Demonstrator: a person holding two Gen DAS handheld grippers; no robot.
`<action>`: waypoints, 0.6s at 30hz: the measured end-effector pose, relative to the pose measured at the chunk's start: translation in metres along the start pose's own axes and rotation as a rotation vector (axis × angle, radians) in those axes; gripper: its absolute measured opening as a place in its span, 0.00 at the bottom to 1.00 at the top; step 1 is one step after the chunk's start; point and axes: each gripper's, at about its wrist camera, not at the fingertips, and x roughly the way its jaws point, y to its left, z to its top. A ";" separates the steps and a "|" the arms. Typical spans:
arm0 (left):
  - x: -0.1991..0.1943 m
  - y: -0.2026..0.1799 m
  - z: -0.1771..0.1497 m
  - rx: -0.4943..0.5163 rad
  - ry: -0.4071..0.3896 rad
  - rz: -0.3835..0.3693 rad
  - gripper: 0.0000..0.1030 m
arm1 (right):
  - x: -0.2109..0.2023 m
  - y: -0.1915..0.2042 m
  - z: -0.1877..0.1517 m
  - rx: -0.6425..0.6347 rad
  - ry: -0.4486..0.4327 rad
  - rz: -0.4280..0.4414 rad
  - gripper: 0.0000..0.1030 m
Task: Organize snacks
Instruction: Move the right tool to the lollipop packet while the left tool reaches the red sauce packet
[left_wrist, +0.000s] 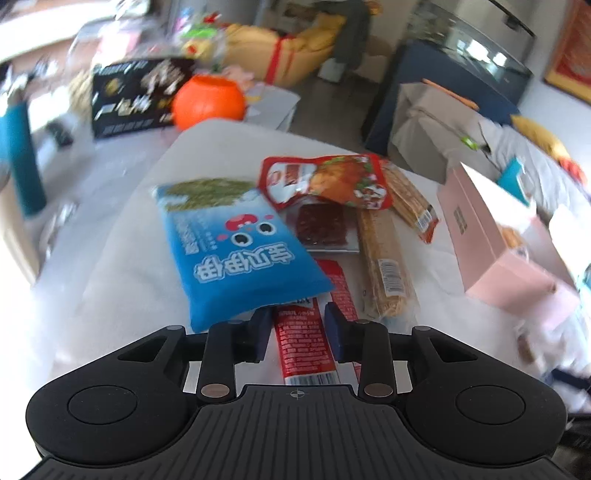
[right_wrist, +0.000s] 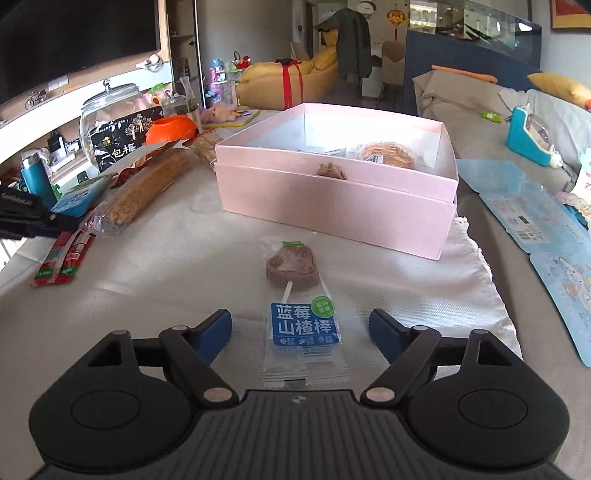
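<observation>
Wrapped lollipop (right_wrist: 301, 314), stick toward camera, lengthwise

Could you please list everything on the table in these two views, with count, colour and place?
Open pink cardboard box: one, pink, far centre, snacks inside.
Wrapped brown lollipop: one, brown with blue label, between right tool's pads, untouched.
Red sausage sticks: two, red, one between left tool's pads.
Blue seaweed bag: one, blue, left of the sticks.
Red meat-snack pouch: one, red, behind the bag.
Long biscuit packs: two, tan, beside pouch.
Left tool: narrowly apart.
Right tool: wide open.
</observation>
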 end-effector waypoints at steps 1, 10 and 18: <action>0.000 -0.004 -0.001 0.031 0.001 0.003 0.41 | 0.000 0.003 0.000 -0.004 0.001 -0.005 0.82; -0.023 -0.027 -0.029 0.246 0.087 -0.153 0.44 | 0.000 0.003 -0.001 -0.003 0.000 -0.005 0.83; -0.024 -0.070 -0.048 0.307 0.140 -0.246 0.49 | 0.001 0.003 0.000 -0.006 0.003 -0.005 0.84</action>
